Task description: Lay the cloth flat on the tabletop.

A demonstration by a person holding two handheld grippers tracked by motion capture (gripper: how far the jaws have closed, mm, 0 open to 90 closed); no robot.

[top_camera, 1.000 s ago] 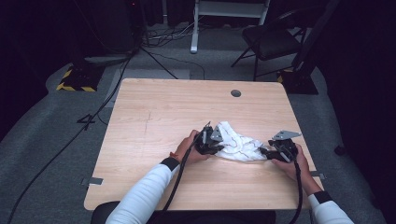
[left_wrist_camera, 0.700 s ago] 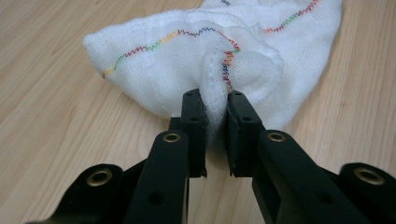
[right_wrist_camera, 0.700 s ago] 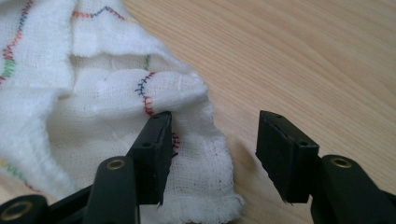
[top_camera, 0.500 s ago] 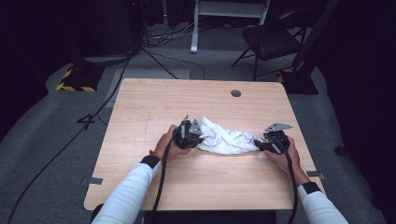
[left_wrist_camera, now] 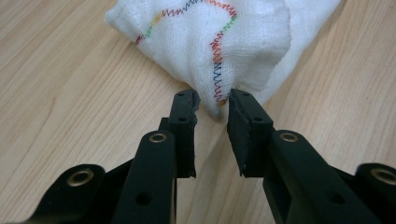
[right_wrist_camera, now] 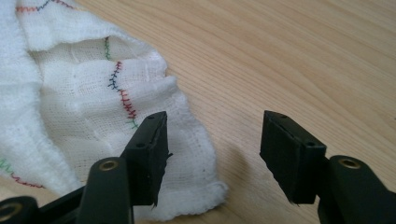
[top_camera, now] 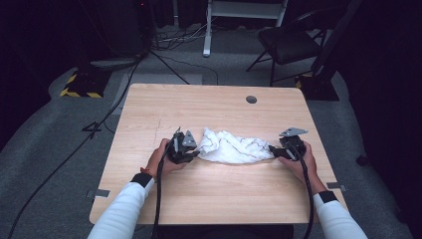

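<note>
Fingers first: on the left gripper the two black pads stood a narrow gap apart, a pinch of cloth corner sitting between their tips. They had just been opening, and from the left gripper view they flanked the fabric rather than pressed it, so that hold looked let go. Over on the right gripper the jaws gaped wide, one pad resting over the cloth's frayed edge, the other over bare wood, nothing clamped.

And the white cloth itself lay rumpled across the near middle of the wooden table, stretched between the two grippers, its left end at the left gripper and its right end at the right gripper.

By the look of it, this was light, limp gauze: no stiffness at all, ready to sag and bunch wherever it was lifted, and unlikely to slip from rubbery pads. The hem with the coloured zigzag stitching seemed the sensible place to bite, right at a corner, where the doubled fabric gave the pads something thicker to hold.
</note>
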